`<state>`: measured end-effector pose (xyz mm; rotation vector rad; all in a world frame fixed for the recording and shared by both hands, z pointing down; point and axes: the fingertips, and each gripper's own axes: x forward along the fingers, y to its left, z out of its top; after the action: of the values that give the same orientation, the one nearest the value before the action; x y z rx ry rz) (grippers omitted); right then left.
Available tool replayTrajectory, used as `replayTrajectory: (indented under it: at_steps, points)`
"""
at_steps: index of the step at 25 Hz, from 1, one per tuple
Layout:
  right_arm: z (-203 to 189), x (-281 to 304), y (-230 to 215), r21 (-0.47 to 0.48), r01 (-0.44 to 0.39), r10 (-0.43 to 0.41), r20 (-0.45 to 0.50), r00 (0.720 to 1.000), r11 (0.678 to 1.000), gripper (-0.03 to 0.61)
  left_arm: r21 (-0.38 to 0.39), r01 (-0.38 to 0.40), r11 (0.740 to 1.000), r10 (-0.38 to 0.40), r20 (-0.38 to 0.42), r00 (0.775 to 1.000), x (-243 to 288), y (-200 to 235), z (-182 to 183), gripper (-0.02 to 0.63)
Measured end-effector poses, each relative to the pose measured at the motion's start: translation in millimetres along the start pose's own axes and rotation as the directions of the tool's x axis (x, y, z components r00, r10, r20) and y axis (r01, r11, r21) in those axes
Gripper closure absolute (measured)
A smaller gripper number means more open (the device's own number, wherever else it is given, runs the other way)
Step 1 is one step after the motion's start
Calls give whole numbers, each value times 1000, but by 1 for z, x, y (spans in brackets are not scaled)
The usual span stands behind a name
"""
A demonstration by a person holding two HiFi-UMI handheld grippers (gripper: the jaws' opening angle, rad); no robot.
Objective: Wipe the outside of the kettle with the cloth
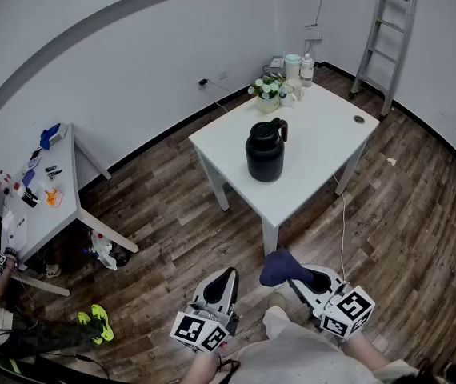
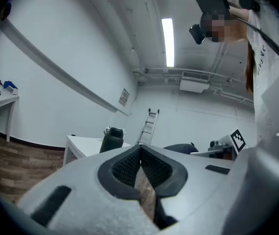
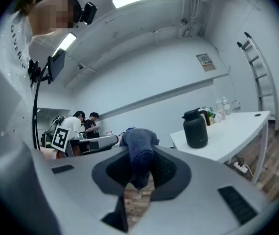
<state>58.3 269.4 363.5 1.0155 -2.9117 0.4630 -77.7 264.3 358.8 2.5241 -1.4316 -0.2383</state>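
Both grippers are held low near the person's body, at 6 o'clock in the head view, and point toward 12 o'clock. The left gripper (image 1: 225, 282) has its jaws pressed together with nothing in them. The right gripper (image 1: 298, 277) pinches the blue cloth (image 1: 280, 267). The black kettle (image 1: 266, 150) stands upright on the white desk (image 1: 324, 134), back from its edges and well apart from the grippers at 12 o'clock. Open wooden floor (image 1: 172, 206) lies between them.
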Motion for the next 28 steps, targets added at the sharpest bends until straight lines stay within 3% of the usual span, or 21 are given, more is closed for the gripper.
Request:
replayTrajectory:
  at_steps: [4,11,16,21,28]
  points:
    - [18,33,-34,-42,-22,22,-7,1000,999,515,-14,-4,1000,4,8,1000,54,26,7,606]
    - [9,64,-108,-13,15,-16,-81,997,1000,515,-39,52,998,-53,-27,998,132,39,2,606]
    - [14,89,-146,-68,10,-18,-112,994,998,515,-41,22,999,-24,-40,999,162,54,-1,606]
    - [53,122,-176,-218,28,-36,-34,999,976,515,13,62,998,-61,-66,996,191,56,-5,606]
    - [100,175,-221,-380,119,-88,96,991,917,515,83,145,986,-145,-7,989,270,69,-2,606]
